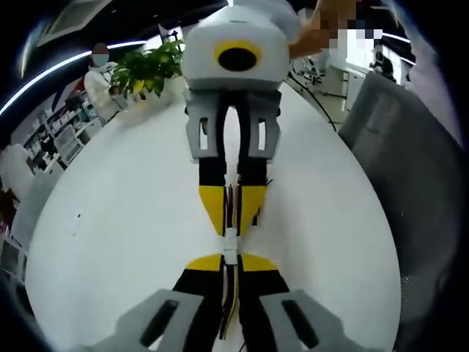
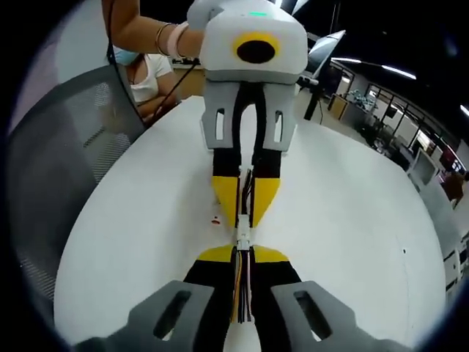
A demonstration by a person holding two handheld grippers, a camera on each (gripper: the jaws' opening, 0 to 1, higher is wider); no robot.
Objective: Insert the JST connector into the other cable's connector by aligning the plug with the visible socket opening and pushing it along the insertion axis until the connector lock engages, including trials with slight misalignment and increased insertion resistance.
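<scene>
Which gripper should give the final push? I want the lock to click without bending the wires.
Either, marginally the right gripper: its view shows the white connectors meeting squarely in line with its jaws. The left gripper is shut on its cable directly opposite, so it can brace.

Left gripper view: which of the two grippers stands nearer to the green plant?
The right gripper, reaching in from the top of the view; the plant is just behind it. The left gripper rises from the bottom, farther away.

I count two grippers, left gripper [image 1: 230, 265] and right gripper [image 2: 242, 258], tip to tip above one white table [image 1: 117, 220]. Between them I count two mated connectors [image 2: 242, 236], each trailing one wire bundle [image 2: 242, 290]. One potted plant [image 1: 150, 67] stands at the table's far edge.
</scene>
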